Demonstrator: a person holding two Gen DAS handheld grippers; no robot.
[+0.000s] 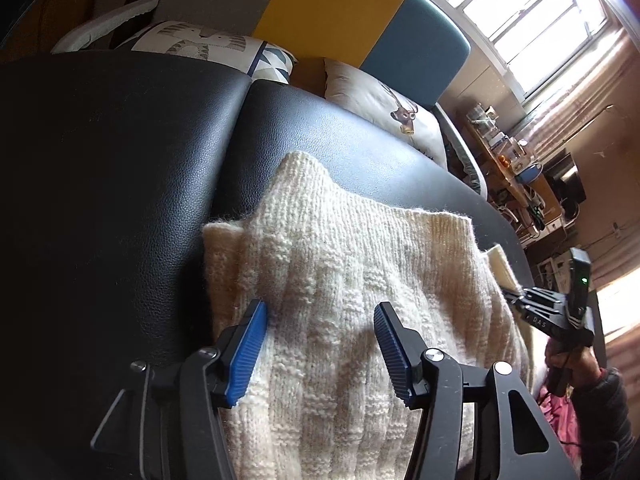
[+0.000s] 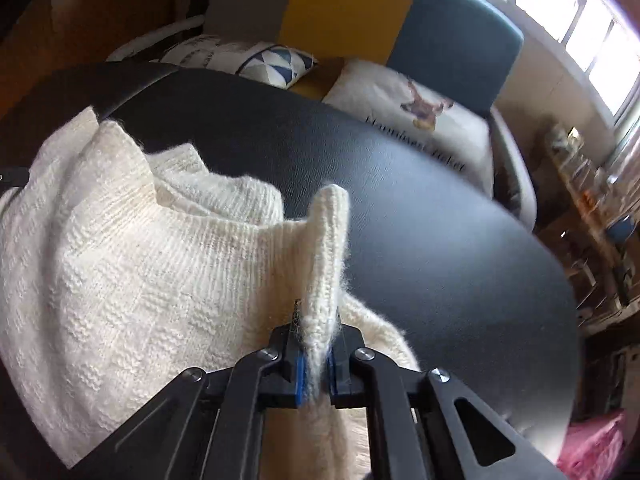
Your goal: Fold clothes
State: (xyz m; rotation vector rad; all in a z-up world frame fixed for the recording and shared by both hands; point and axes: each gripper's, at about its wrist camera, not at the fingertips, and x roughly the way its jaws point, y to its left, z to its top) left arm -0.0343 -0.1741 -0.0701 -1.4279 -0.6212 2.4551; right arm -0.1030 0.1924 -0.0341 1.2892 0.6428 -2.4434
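A cream knitted sweater [image 1: 340, 288] lies partly folded on a black leather surface [image 1: 120, 160]. My left gripper [image 1: 320, 320] is open, its blue-padded fingers spread just above the sweater's body with nothing between them. My right gripper [image 2: 316, 320] is shut on a ribbed edge of the sweater [image 2: 326, 248], which stands up in a fold from between its pads. The rest of the sweater [image 2: 120, 264] spreads to the left in the right wrist view. The right gripper also shows in the left wrist view [image 1: 516, 294], at the sweater's right edge, held by a hand.
Beyond the black surface [image 2: 440, 240] stands a sofa with a yellow and teal back [image 1: 360, 12] and patterned cushions [image 1: 384, 100]. A cluttered shelf [image 1: 520, 168] and a bright window [image 1: 520, 12] are at the right. Pink fabric [image 2: 592, 444] lies low at the right.
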